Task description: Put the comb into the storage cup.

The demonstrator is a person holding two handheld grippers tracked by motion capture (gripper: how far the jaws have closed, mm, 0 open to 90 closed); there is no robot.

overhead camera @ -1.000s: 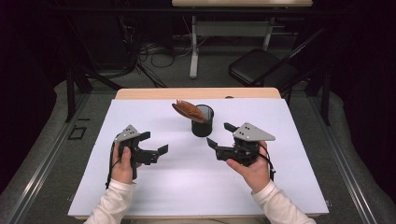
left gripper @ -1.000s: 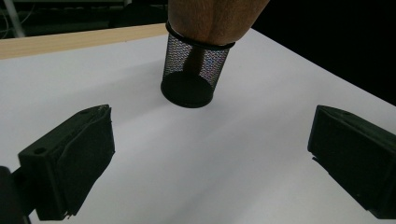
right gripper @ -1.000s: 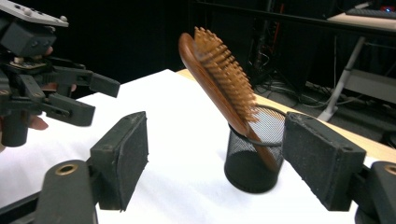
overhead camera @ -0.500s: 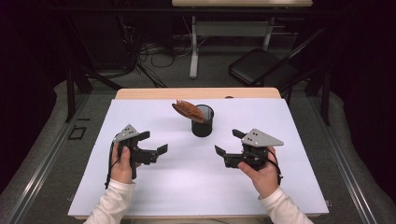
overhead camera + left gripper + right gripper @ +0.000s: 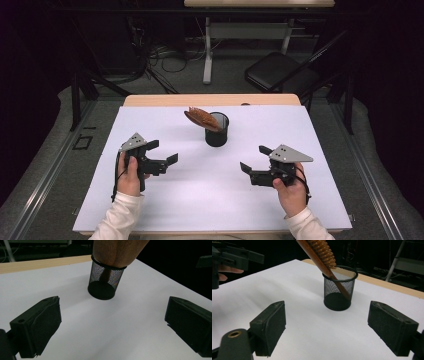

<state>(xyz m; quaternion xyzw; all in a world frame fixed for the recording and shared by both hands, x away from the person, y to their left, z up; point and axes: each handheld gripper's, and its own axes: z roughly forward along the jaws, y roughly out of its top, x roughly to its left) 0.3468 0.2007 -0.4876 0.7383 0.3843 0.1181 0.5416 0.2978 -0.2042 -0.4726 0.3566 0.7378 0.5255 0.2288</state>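
Observation:
A black mesh cup [image 5: 217,129] stands at the far middle of the white sheet. A wooden brush [image 5: 202,118] leans out of it to the left. My left gripper [image 5: 162,152] rests left of the cup, open with nothing between its jaws. My right gripper [image 5: 254,158] is at the near right, apart from the cup. Its jaws have just been opening and nothing is between them. The left gripper view has the cup [image 5: 106,281] and brush [image 5: 117,252] ahead of the open jaws. The right gripper view has the cup [image 5: 339,290] and the bristled brush [image 5: 322,252] beyond its own spread jaws.
A white sheet [image 5: 210,205] covers most of the wooden table, whose bare far edge [image 5: 210,100] shows. Beyond it stand a folding chair [image 5: 280,75], desk legs and floor cables. The left gripper [image 5: 234,255] shows in the top left of the right gripper view.
My right hand has drawn back from the cup toward the near right and sunk a little, its jaws spreading wider. The left hand, the cup and the brush have stayed put.

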